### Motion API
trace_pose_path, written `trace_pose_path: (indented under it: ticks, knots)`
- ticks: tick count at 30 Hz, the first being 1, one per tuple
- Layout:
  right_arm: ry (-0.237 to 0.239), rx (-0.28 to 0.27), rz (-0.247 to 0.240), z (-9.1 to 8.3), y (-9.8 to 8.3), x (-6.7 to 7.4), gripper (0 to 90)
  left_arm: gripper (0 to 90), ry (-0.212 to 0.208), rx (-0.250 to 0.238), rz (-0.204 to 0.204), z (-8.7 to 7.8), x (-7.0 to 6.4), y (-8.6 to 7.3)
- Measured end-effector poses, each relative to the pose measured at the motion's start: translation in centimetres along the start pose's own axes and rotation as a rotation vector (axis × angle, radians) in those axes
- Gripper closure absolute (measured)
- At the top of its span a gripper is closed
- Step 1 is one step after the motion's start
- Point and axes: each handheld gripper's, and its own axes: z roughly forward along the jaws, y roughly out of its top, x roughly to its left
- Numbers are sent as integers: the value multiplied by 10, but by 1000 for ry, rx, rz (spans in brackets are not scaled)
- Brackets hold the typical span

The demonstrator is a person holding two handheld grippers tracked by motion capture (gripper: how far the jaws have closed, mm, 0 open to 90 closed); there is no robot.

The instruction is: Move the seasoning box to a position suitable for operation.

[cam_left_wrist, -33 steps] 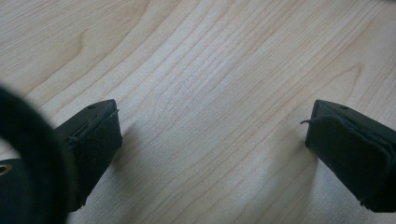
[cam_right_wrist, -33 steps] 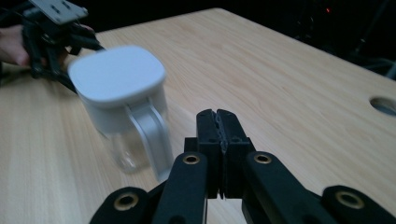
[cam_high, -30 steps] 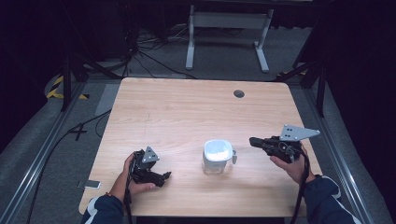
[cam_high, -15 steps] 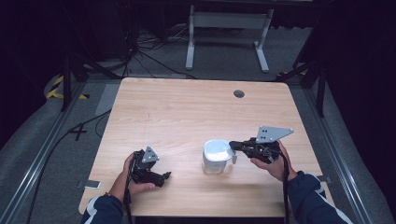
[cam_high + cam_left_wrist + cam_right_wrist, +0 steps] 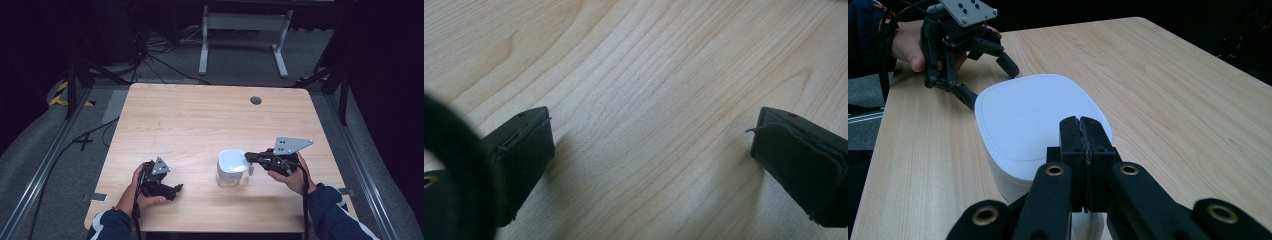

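Now my right gripper (image 5: 248, 158) has come in from three o'clock — jaws pressed together, tips at the rim of the white rounded plastic container (image 5: 232, 166) near the table's front edge. My left gripper (image 5: 176, 188) rests spread apart at nine o'clock, empty.

container (image 5: 231, 166) on table (image 5: 200, 120), between claws

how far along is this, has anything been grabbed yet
Early. Done: the right tool is at the white container's edge, jaws shut; whether it pinches anything is unclear. In hand: nothing visibly lifted; the container sits on the table. Left: the left tool rests open, apart from it.
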Motion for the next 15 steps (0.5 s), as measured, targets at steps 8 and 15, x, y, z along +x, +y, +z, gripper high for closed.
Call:
trace_pose_path:
  ticks: [8,15]
  knots:
    - [-9,0,-7,-1,0,1,900,61,-2,-1,3,-2,-1,-1]
    - [-13,1,-7,-1,-1,1,900,149,-13,-13,17,-5,-1,-2]
